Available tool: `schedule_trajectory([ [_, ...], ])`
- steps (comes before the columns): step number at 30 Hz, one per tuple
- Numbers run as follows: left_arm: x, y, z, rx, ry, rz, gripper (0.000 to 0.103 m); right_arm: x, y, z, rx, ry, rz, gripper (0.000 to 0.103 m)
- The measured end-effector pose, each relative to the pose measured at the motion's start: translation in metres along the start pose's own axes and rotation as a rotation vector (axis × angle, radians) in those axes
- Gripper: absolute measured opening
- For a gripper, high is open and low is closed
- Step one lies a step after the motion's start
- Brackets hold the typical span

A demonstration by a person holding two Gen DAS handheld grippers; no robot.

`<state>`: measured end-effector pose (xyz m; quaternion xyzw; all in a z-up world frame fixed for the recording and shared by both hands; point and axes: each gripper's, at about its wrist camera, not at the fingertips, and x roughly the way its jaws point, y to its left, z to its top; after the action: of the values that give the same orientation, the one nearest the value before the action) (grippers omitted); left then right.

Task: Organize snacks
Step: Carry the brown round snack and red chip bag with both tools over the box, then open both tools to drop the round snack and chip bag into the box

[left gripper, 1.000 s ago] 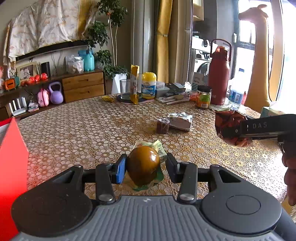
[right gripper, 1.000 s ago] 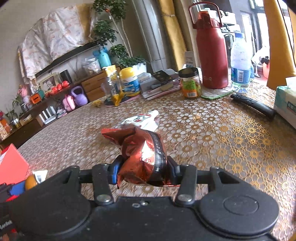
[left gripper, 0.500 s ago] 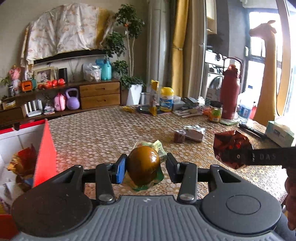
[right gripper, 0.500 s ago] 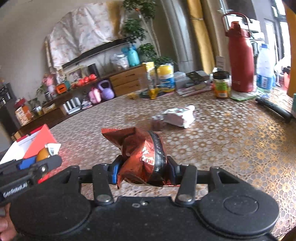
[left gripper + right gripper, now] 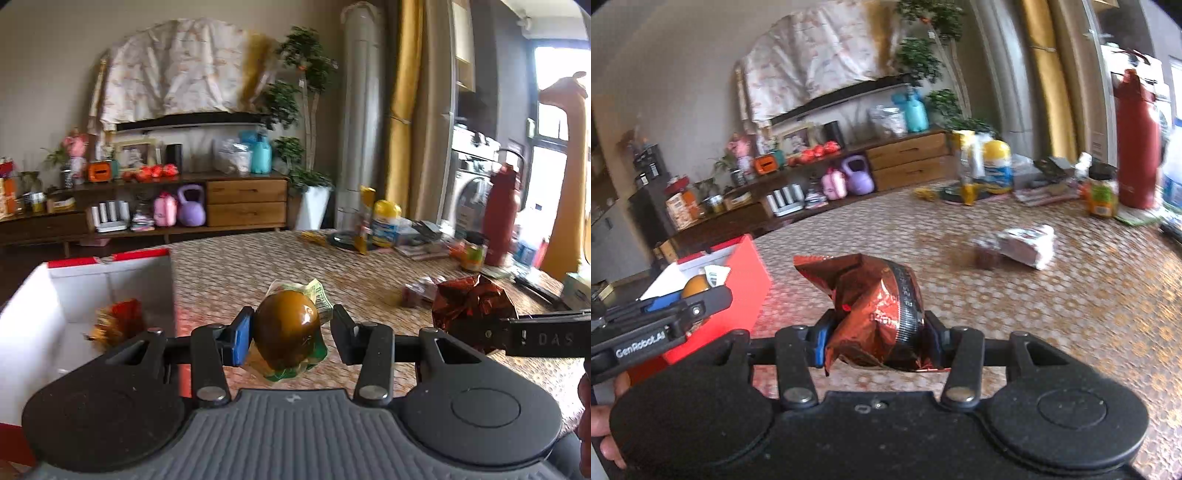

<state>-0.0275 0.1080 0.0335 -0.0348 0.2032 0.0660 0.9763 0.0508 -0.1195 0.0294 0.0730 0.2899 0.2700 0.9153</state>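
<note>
A glossy brown, egg-shaped snack [image 5: 286, 328] in a clear wrapper with green printed edges is held between the fingers of the left gripper [image 5: 291, 334], above the counter [image 5: 236, 266]. The blue pad on one side touches it; on the other side the wrapper hides the contact, but the snack hangs in the air, so it is gripped. The printing on its wrapper is too small to be read.

A crumpled packet [image 5: 875, 310] of shiny red-brown foil with a dark band is clamped between the fingers of the right gripper [image 5: 877, 341], also above the counter. Some white print is seen on the band, but it is blurred and cannot be read.

A red box [image 5: 33, 295] with a white inside is seen at the left, just beside the left gripper; a red and gold snack [image 5: 118, 323] lies in it. Farther on the counter, a white packet [image 5: 1028, 245] and a small dark brown piece [image 5: 988, 254] lie together, well apart from both grippers.

The letters "DAS" are read on the side of the right gripper in the left wrist view, and "GenRobot.AI" on the left gripper in the right wrist view.
</note>
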Motion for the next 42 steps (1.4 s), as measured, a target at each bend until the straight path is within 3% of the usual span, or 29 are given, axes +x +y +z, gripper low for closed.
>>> schedule_trajectory([
  [25, -0.034, 0.117, 0.010, -0.084, -0.040, 0.276, 0.044, 0.043, 0.159, 0.038, -0.264, -0.006, 0.304, 0.046],
  [33, -0.011, 0.162, 0.022, -0.082, 0.041, 0.306, 0.044, 0.081, 0.203, 0.046, -0.363, 0.040, 0.351, 0.046],
  [42, 0.027, 0.196, 0.017, -0.114, 0.192, 0.297, 0.044, 0.118, 0.233, 0.040, -0.401, 0.141, 0.348, 0.046],
])
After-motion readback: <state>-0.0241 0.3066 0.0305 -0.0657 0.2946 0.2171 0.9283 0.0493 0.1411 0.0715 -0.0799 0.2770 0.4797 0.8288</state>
